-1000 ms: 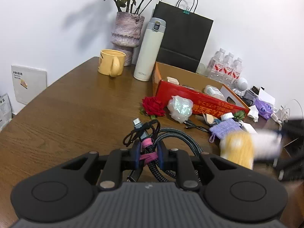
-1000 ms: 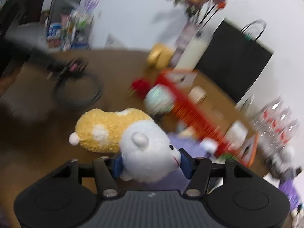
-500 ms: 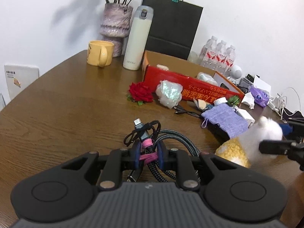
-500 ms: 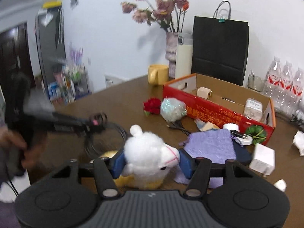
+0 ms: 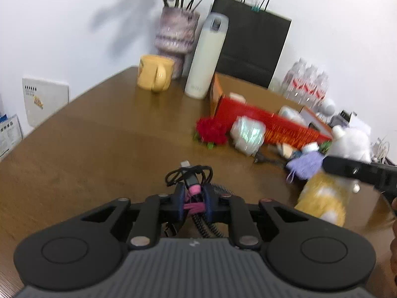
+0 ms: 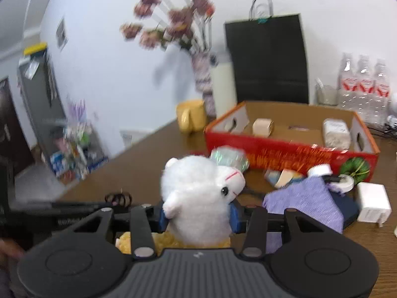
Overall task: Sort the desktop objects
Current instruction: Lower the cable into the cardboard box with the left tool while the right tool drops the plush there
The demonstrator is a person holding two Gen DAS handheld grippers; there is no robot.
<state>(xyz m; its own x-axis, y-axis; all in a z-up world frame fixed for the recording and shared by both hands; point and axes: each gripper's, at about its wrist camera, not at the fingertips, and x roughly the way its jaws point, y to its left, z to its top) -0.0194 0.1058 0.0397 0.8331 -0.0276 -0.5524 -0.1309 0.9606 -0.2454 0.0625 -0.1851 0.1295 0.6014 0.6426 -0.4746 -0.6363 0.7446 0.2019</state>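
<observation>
My left gripper [image 5: 194, 202] is shut on a coiled black cable bundle [image 5: 191, 181] tied with a pink band, held above the brown table [image 5: 99, 144]. My right gripper [image 6: 198, 217] is shut on a plush alpaca [image 6: 201, 193] with a white head and yellow body, held above the table in front of the red cardboard box [image 6: 285, 149]. In the left wrist view the plush alpaca [image 5: 347, 144] and the right gripper's arm show at the right edge. The box [image 5: 268, 121] holds a few small items.
A yellow mug [image 5: 155, 75], a vase of flowers [image 5: 176, 39], a white thermos [image 5: 207, 57] and a black paper bag [image 5: 250, 47] stand at the back. A red rose [image 5: 212, 131], a shiny wrapped ball [image 5: 248, 135], a purple cloth [image 6: 310, 203], a white charger [image 6: 372, 204] and water bottles [image 6: 362, 87] lie near the box.
The right gripper has carried the plush up and toward the red box. The left gripper has lifted the cable bundle and moved slightly forward.
</observation>
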